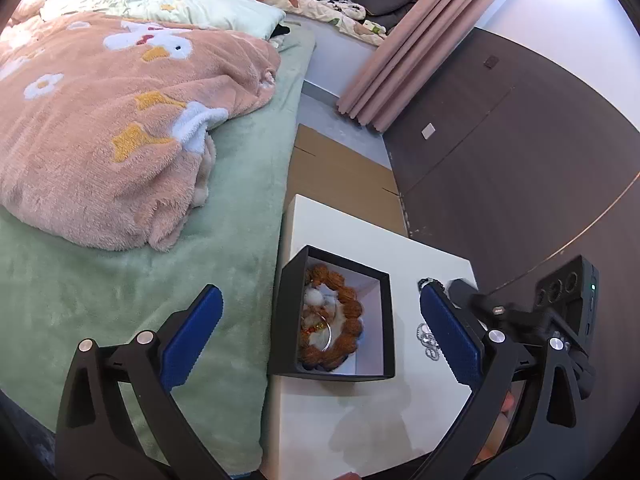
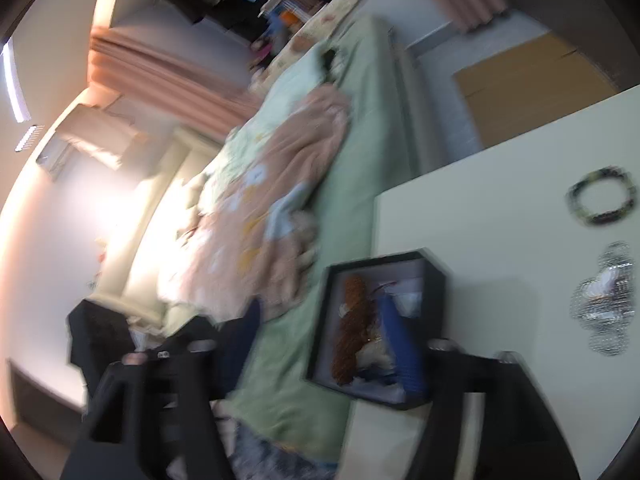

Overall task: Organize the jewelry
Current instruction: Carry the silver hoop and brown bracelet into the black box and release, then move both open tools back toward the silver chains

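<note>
A black open box (image 1: 385, 320) with a white lining sits on the white table (image 1: 360, 420) and holds a brown beaded bracelet (image 1: 352, 312), a silver bangle (image 1: 326, 334) and a white pompom. My left gripper (image 1: 320, 320) is open wide above it, nothing between its blue pads. A silver chain piece (image 1: 428, 340) and a dark bead bracelet (image 1: 430, 282) lie on the table right of the box, partly behind the right pad. In the blurred right wrist view the box (image 2: 436, 276) lies between the open fingers of my right gripper (image 2: 320, 332). A dark bracelet (image 2: 604, 196) and silver jewelry (image 2: 608, 304) lie at far right.
A bed with a green sheet (image 1: 224, 240) and a pink fleece blanket (image 1: 120, 120) borders the table's left edge. Cardboard (image 1: 340, 172) lies on the floor beyond the table. A dark brown wall panel (image 1: 520, 152) and pink curtains (image 1: 400, 52) stand to the right.
</note>
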Action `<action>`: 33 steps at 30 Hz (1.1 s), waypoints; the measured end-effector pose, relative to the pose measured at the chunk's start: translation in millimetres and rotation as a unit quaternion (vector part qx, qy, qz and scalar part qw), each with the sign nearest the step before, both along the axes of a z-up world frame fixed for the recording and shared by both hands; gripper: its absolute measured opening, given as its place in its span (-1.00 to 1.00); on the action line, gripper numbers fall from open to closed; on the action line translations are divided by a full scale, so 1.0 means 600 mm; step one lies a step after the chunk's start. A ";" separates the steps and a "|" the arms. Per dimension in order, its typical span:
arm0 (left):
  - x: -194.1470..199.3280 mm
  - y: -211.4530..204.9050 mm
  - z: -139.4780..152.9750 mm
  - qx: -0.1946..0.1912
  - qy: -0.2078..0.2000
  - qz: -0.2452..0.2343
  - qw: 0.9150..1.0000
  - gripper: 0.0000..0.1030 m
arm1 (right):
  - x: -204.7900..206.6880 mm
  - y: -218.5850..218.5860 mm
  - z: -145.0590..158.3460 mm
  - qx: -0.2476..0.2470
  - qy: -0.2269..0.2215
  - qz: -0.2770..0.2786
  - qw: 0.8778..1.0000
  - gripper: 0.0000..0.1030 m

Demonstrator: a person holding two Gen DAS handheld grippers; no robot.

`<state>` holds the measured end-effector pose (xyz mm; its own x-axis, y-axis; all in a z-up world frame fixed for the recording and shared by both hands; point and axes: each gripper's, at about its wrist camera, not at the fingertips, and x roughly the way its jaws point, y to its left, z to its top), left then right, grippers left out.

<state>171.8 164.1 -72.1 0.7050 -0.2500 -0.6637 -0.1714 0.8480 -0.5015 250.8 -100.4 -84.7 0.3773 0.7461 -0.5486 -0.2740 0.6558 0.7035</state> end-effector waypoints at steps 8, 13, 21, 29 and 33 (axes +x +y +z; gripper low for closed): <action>0.007 -0.030 0.008 0.022 0.001 -0.017 1.000 0.91 | -0.007 -0.089 0.020 -0.022 -0.025 -0.058 0.998 0.59; 0.020 -0.065 0.017 0.040 -0.002 -0.041 0.998 0.91 | -0.005 -0.135 0.027 -0.062 -0.028 -0.088 0.994 0.83; 0.049 -0.142 0.013 0.062 0.008 -0.087 0.994 0.91 | -0.007 -0.216 0.014 -0.100 -0.009 -0.126 0.987 0.86; 0.076 -0.241 0.005 0.081 0.013 -0.151 0.985 0.84 | -0.017 -0.285 0.004 -0.092 0.010 -0.153 0.984 0.77; 0.094 -0.283 -0.010 0.080 0.029 -0.177 0.980 0.57 | -0.019 -0.315 -0.009 -0.091 0.026 -0.161 0.982 0.67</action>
<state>228.2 -5.9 -78.2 0.5519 -0.3624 -0.7511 0.1241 0.9263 -0.3558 239.4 -289.3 -90.1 0.5456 0.4801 -0.6868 0.0020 0.8189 0.5740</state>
